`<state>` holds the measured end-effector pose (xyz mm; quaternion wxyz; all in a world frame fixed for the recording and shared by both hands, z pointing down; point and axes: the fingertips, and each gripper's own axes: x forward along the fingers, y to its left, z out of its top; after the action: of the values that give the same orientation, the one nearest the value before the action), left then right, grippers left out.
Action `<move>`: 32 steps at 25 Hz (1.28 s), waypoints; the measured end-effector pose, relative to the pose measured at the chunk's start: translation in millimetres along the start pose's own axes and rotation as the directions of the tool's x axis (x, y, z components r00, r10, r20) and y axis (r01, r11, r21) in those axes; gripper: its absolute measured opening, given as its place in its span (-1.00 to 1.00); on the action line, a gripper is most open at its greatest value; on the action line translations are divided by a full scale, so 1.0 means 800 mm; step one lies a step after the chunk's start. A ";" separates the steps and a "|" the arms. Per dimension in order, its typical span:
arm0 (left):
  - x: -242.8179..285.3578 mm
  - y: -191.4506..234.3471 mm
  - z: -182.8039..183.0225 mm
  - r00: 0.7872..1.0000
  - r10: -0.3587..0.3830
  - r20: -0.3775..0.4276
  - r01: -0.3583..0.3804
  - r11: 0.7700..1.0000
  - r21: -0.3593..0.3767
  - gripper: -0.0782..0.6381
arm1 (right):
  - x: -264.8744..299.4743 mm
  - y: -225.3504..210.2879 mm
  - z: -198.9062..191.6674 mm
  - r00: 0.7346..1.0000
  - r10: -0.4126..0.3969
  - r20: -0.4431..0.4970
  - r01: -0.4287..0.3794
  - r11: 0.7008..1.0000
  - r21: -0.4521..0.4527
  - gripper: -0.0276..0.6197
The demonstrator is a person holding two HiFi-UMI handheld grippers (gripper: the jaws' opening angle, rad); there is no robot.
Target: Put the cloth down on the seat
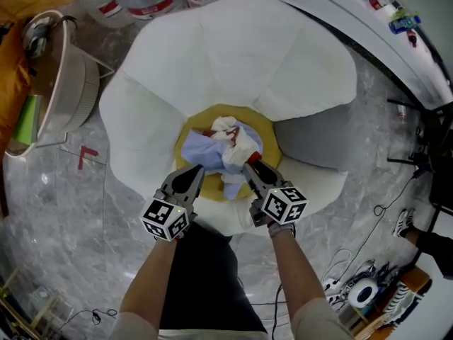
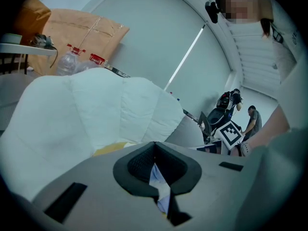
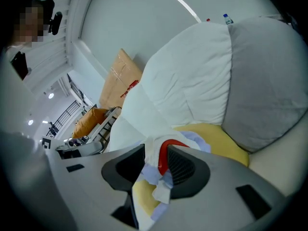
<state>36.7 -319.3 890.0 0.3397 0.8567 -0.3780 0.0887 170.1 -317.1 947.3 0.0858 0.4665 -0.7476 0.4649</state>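
My left claw (image 1: pixel 195 172) (image 2: pixel 155 146) has its jaws pressed together at the tips, pinching a fold of the crumpled pale-blue and white cloth with red markings (image 1: pixel 225 144) (image 2: pixel 158 179). My right claw (image 1: pixel 249 167) (image 3: pixel 155 150) stands spread — the cloth (image 3: pixel 150 165) sits loosely between its pads, not squeezed. The bunched fabric sits over the round yellow seat cushion (image 1: pixel 266 130) (image 3: pixel 226 143) in the middle of the white petal-shaped padded armchair (image 1: pixel 233 55), both claws at its near edge — left and right of the bundle.
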 end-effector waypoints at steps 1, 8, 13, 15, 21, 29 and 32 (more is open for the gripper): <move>-0.002 -0.004 0.004 1.000 -0.001 -0.002 0.001 1.000 0.001 -0.74 | -0.005 0.004 0.002 1.000 0.003 -0.001 -0.003 1.000 0.000 -0.44; -0.013 -0.037 0.032 1.000 -0.015 -0.011 0.015 1.000 0.017 -0.74 | -0.039 0.033 0.022 1.000 0.026 0.011 -0.026 1.000 -0.006 -0.49; -0.022 -0.063 0.051 1.000 -0.018 -0.013 0.018 0.999 0.027 -0.74 | -0.068 0.054 0.040 0.998 0.041 0.036 -0.041 0.999 -0.020 -0.67; -0.026 -0.075 0.056 1.000 -0.022 -0.018 0.022 0.999 0.029 -0.74 | -0.081 0.064 0.046 0.998 0.051 0.041 -0.050 0.998 -0.025 -0.71; -0.041 -0.107 0.067 0.999 -0.031 -0.043 0.033 0.999 0.035 -0.74 | -0.111 0.098 0.060 0.995 0.094 0.023 -0.091 0.992 -0.087 -0.77; -0.067 -0.155 0.091 0.994 -0.061 -0.088 0.068 0.995 0.077 -0.74 | -0.149 0.143 0.079 0.991 0.130 0.032 -0.127 0.987 -0.095 -0.82; -0.077 -0.171 0.109 0.994 -0.068 -0.088 0.076 0.993 0.088 -0.74 | -0.165 0.165 0.090 0.989 0.144 0.035 -0.139 0.985 -0.104 -0.83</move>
<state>81.1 -273.7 728.4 0.3191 0.8798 -0.3276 0.1295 162.4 -273.9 751.8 0.0601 0.4171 -0.8031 0.4213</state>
